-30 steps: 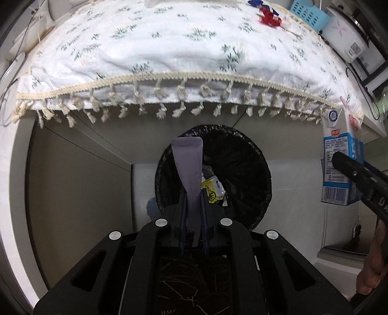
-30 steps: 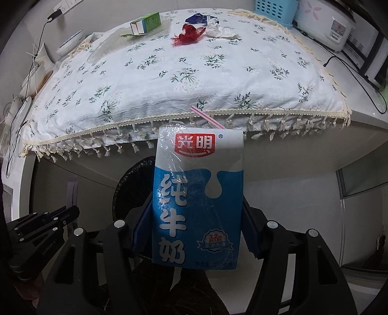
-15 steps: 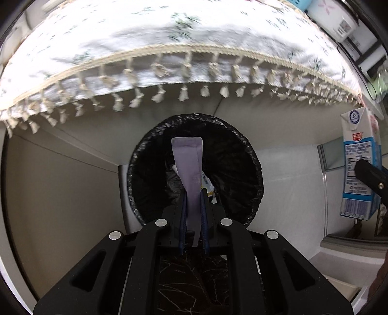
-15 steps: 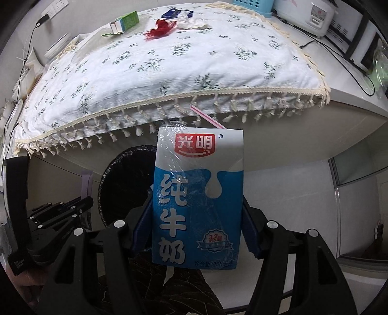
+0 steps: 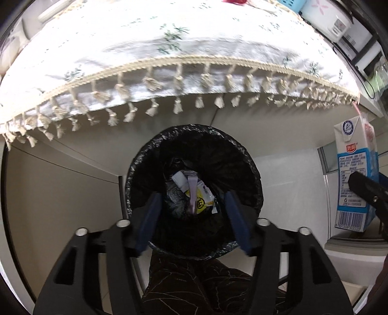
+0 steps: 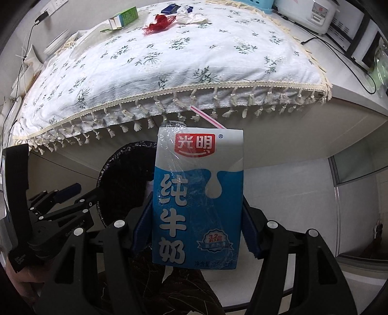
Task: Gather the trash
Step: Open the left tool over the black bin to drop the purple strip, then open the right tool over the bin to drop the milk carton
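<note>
A round bin with a black bag [image 5: 194, 155] stands below the table edge; it also shows in the right wrist view [image 6: 121, 179]. My left gripper [image 5: 194, 218] is open and empty just above the bin. A pale purple wrapper [image 5: 193, 191] lies inside on other trash. My right gripper [image 6: 197, 223] is shut on a blue and white milk carton [image 6: 197, 193] with a pink straw, held upright to the right of the bin. The carton also shows at the right of the left wrist view [image 5: 355, 177].
The table carries a white floral cloth with a tassel fringe [image 6: 169, 55]. On its far side lie a green carton [image 6: 123, 20], red netting [image 6: 158, 24], a crumpled tissue [image 6: 189, 17] and a blue packet [image 6: 169, 8]. A rice cooker [image 6: 317, 14] stands at the back right.
My left gripper has opened and the purple wrapper has dropped into the bin. Both grippers have moved lower and closer to the bin.
</note>
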`<state>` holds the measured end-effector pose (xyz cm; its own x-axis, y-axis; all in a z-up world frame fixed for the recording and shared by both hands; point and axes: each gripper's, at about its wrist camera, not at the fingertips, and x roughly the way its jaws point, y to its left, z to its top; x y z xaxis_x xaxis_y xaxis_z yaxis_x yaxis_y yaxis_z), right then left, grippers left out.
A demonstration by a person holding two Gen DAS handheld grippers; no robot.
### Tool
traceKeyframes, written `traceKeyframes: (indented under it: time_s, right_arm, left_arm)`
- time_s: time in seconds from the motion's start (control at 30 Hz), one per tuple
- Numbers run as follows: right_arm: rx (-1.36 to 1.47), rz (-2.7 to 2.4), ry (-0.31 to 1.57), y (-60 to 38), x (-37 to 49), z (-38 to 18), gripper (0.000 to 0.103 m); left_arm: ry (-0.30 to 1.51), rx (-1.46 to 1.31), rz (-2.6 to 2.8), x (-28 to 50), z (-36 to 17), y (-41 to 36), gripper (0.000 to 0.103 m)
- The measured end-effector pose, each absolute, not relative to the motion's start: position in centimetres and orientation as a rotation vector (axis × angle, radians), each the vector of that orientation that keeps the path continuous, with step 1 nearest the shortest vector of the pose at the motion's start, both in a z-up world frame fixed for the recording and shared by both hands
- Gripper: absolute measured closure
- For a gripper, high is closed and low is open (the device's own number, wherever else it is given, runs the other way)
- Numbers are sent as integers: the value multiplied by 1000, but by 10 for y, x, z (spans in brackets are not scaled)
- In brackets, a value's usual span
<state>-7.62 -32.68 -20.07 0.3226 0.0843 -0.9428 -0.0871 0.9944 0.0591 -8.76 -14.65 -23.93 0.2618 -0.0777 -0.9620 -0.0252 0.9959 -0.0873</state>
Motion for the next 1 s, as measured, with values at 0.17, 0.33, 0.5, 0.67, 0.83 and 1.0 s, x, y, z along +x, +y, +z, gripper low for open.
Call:
traceKeyframes:
  time_s: [0.17, 0.33, 0.5, 0.67, 0.83, 1.0]
  right_arm:
    - [-22, 156, 1243, -310, -74, -207, 42]
    - [-40, 198, 1250, -290, -71, -213, 42]
    - [-61, 238, 1254, -269, -67, -222, 42]
    - [-85, 270, 1270, -252, -65, -233, 42]
    - [-108, 286, 1270, -240, -63, -238, 42]
    - [-106, 290, 1264, -235, -62, -237, 38]
  left_arm:
    - [1275, -123, -11, -93, -230, -128, 25]
    - [1251, -151, 27, -101, -223, -109, 10]
    - [1233, -157, 58, -110, -217, -92, 6]
    - [1233, -174, 89, -118, -215, -76, 6]
    - [1250, -180, 111, -123, -219, -67, 6]
    - [1251, -182, 115, -121, -219, -61, 6]
